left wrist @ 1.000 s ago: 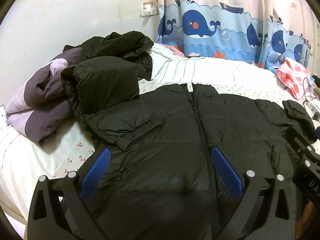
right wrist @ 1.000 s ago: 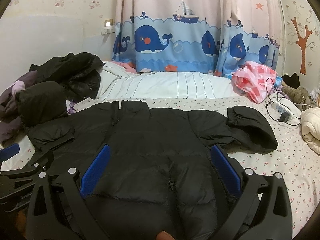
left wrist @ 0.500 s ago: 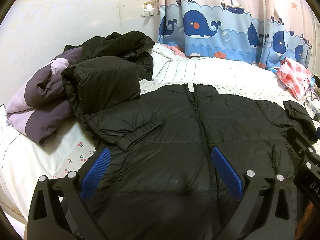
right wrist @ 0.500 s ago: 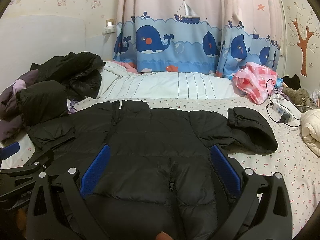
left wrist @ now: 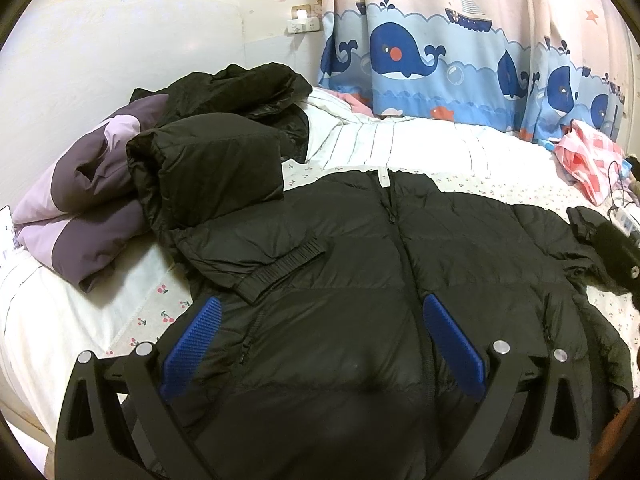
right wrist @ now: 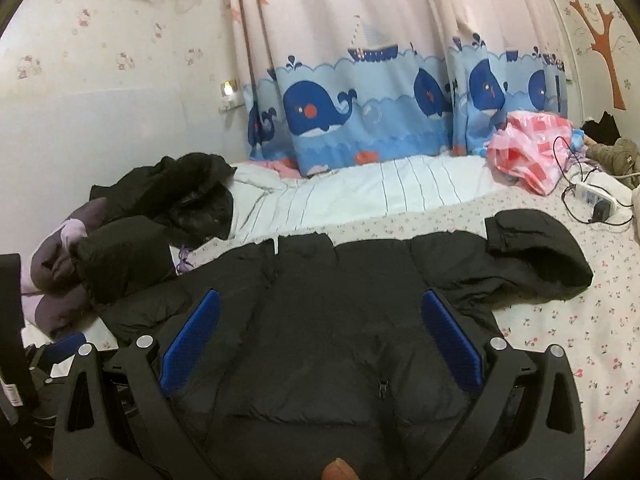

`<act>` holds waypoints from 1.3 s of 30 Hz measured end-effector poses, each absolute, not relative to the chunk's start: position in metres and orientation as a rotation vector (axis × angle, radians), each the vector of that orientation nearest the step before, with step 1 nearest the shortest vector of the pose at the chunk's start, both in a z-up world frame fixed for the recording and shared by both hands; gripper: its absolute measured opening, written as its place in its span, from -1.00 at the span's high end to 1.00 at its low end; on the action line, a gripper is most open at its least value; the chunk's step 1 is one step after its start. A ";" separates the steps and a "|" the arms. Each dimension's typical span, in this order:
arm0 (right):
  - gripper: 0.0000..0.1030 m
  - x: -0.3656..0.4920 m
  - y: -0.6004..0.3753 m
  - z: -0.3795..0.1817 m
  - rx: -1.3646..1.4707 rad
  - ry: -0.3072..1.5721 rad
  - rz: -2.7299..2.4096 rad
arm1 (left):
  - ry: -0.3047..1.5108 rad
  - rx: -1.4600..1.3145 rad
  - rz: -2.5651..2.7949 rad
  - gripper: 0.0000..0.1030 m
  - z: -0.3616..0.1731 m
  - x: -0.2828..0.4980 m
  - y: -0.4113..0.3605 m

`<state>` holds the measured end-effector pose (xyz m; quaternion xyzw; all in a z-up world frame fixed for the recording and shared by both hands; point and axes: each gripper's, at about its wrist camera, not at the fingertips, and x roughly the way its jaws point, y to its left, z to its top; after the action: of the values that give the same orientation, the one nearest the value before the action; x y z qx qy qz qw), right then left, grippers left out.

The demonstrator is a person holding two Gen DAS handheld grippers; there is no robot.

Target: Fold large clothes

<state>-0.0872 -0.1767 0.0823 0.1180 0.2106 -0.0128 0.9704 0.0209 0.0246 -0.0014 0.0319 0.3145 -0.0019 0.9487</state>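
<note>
A large black puffer jacket (left wrist: 360, 280) lies front-up on the bed, zipped, collar toward the curtain. Its left sleeve (left wrist: 256, 252) is folded across the chest, cuff on the body. In the right wrist view the jacket (right wrist: 340, 300) fills the middle and its right sleeve (right wrist: 536, 264) is bent back on the sheet. My left gripper (left wrist: 320, 340) hovers open over the lower left front. My right gripper (right wrist: 320, 336) stands open above the lower front near the zipper pull, nothing between its fingers.
A pile of black coats (left wrist: 216, 152) and a purple one (left wrist: 80, 208) sits at the left. A pink checked cloth (right wrist: 532, 152) and a power strip with cables (right wrist: 592, 200) lie at the right. The whale curtain (right wrist: 360, 112) hangs behind the bed.
The right gripper has risen and tilted up, showing more wall and curtain. The left gripper has barely shifted. The jacket lies as before.
</note>
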 end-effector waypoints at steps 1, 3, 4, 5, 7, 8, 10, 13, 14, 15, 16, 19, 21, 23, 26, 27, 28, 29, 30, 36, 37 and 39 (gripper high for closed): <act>-0.88 -0.088 -0.177 0.083 0.241 0.433 -0.032 | 0.641 0.065 -0.003 -0.89 -0.001 0.022 0.025; -0.88 -0.086 -0.177 0.084 0.248 0.459 -0.041 | 0.640 0.064 -0.003 -0.89 -0.001 0.021 0.025; -0.88 -0.083 -0.176 0.084 0.229 0.486 -0.038 | 0.638 0.063 -0.003 -0.89 -0.001 0.022 0.026; -0.88 -0.081 -0.173 0.084 0.208 0.499 -0.031 | 0.635 0.062 -0.002 -0.89 0.000 0.021 0.026; -0.88 -0.079 -0.166 0.083 0.152 0.516 -0.019 | 0.633 0.060 -0.001 -0.89 0.001 0.022 0.027; -0.88 -0.080 -0.162 0.081 0.135 0.512 -0.019 | 0.632 0.061 0.001 -0.89 0.001 0.020 0.026; -0.88 -0.082 -0.157 0.082 0.111 0.495 -0.015 | 0.632 0.060 -0.001 -0.89 0.001 0.020 0.026; -0.88 -0.084 -0.152 0.083 0.077 0.481 -0.028 | 0.629 0.064 0.002 -0.89 0.002 0.020 0.026; -0.88 -0.083 -0.153 0.083 0.079 0.481 -0.027 | 0.630 0.062 0.003 -0.89 0.002 0.021 0.027; -0.88 -0.083 -0.154 0.082 0.084 0.482 -0.026 | 0.632 0.059 0.002 -0.89 0.001 0.020 0.026; -0.88 -0.083 -0.154 0.082 0.087 0.482 -0.026 | 0.633 0.058 0.001 -0.89 0.001 0.021 0.026; -0.88 -0.083 -0.155 0.082 0.091 0.481 -0.024 | 0.633 0.060 0.000 -0.89 0.001 0.020 0.026; -0.88 -0.084 -0.156 0.083 0.094 0.479 -0.018 | 0.631 0.063 0.000 -0.89 0.001 0.021 0.026; -0.88 -0.085 -0.156 0.084 0.093 0.474 -0.017 | 0.631 0.063 -0.001 -0.89 0.001 0.021 0.026; -0.88 -0.085 -0.158 0.085 0.100 0.470 -0.012 | 0.631 0.063 -0.001 -0.89 0.001 0.021 0.026; -0.88 -0.085 -0.158 0.085 0.102 0.470 -0.010 | 0.630 0.063 0.000 -0.89 0.001 0.021 0.025; -0.88 -0.085 -0.158 0.085 0.103 0.471 -0.008 | 0.630 0.062 0.000 -0.89 0.001 0.021 0.026; -0.88 -0.085 -0.158 0.085 0.104 0.472 -0.006 | 0.630 0.062 0.000 -0.89 0.001 0.021 0.026; -0.88 -0.085 -0.158 0.085 0.104 0.471 -0.006 | 0.631 0.063 -0.001 -0.89 0.001 0.021 0.026; -0.88 -0.086 -0.159 0.086 0.107 0.461 -0.014 | 0.629 0.060 0.000 -0.89 0.001 0.021 0.026; -0.88 -0.086 -0.158 0.085 0.106 0.460 -0.015 | 0.626 0.059 0.001 -0.89 0.002 0.020 0.025; -0.88 -0.086 -0.159 0.085 0.106 0.461 -0.018 | 0.622 0.061 0.004 -0.89 0.002 0.020 0.024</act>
<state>-0.0858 -0.1587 0.0849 0.0526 0.2284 -0.0088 0.9721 0.0199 0.0243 0.0023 0.0301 0.3059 0.0021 0.9516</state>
